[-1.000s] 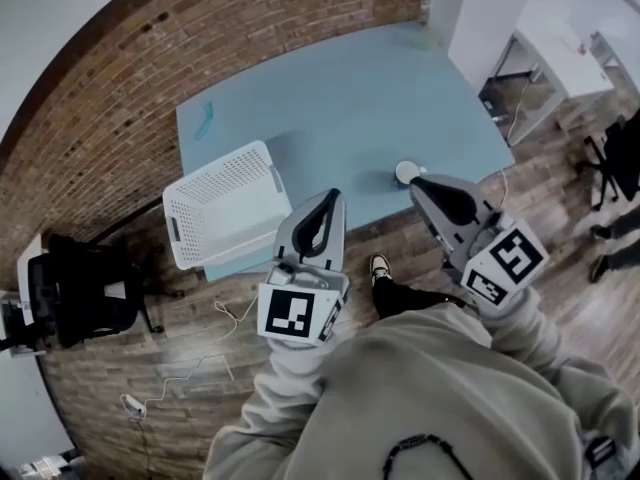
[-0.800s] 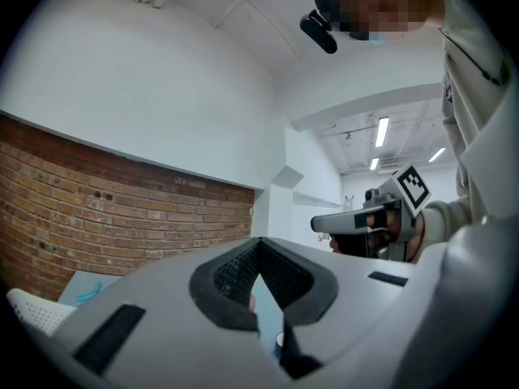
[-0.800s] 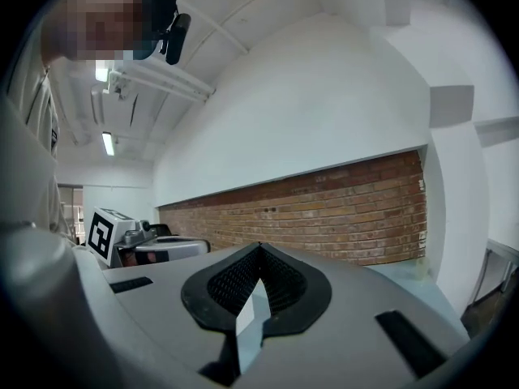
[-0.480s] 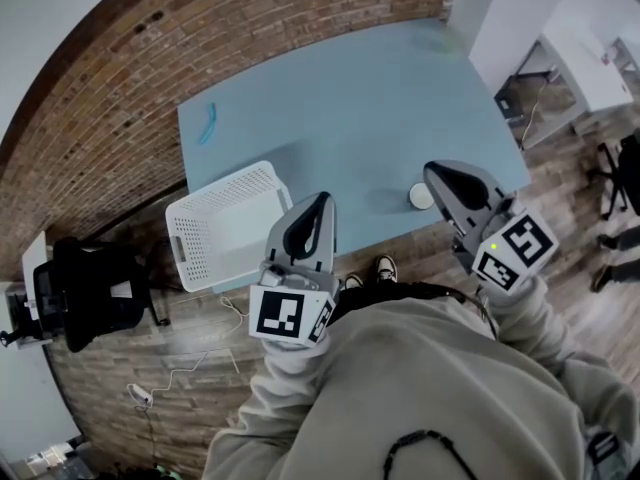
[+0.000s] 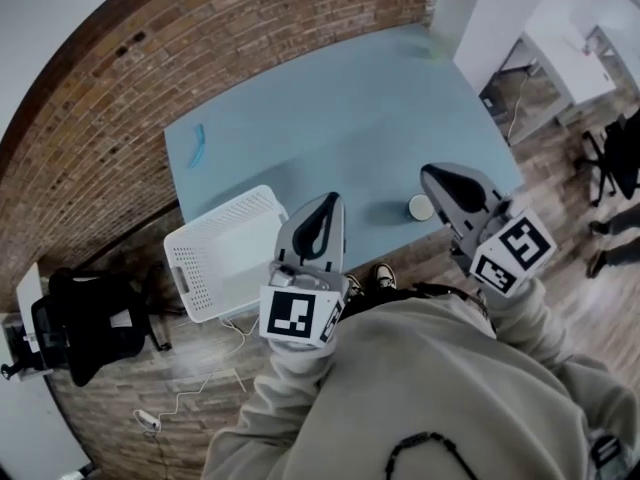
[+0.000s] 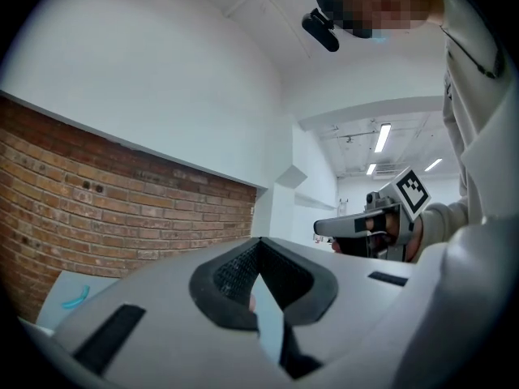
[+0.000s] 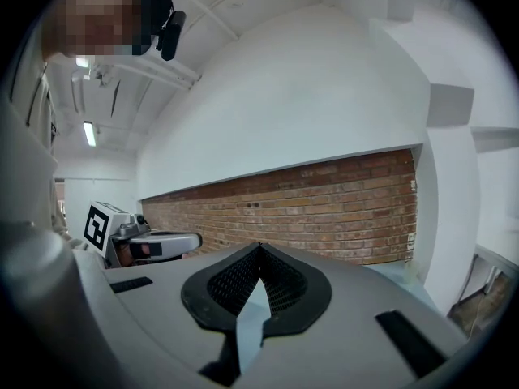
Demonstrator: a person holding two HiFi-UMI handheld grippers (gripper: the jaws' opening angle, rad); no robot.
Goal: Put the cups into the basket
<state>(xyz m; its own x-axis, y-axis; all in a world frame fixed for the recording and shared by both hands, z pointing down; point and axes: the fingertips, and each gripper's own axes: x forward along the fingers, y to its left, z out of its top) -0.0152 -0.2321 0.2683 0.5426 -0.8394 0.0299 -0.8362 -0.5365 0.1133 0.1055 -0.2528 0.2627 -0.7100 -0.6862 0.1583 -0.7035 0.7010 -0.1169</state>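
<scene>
**A:** gripper state?

**B:** left gripper [image 6: 259,241]: jaws pressed together, tips meeting, nothing pinched. It points about level toward the brick wall [image 5: 150,78].

**A:** and the right one?

**B:** right gripper [image 7: 259,248]: same, jaws closed tight on nothing, tilted slightly down. Each gripper view shows the other gripper alongside, so they're held side by side over the near edge of the table [image 5: 350,98].

**A:** where's the cup?

**B:** one cup [image 5: 421,207] visible. It's upright on the table, on the right side, close to the near edge. In the head view it sits just left of the right gripper's body. Can't tell if they touch. It's outside both sets of jaws.

**A:** basket?

**B:** white perforated basket [image 5: 225,258] at the near-left corner of the table, just left of the left gripper. Its near part looks to hang past the table edge, over the floor. The cup is well apart from it, far over to the right, with the left gripper between them.

**A:** anything else around?

**B:** a small teal thing [image 5: 197,146] on the far-left part of the table, near the brick wall. It's too small to identify. There's a black chair [image 5: 85,323] on the floor, left of the basket.
</scene>
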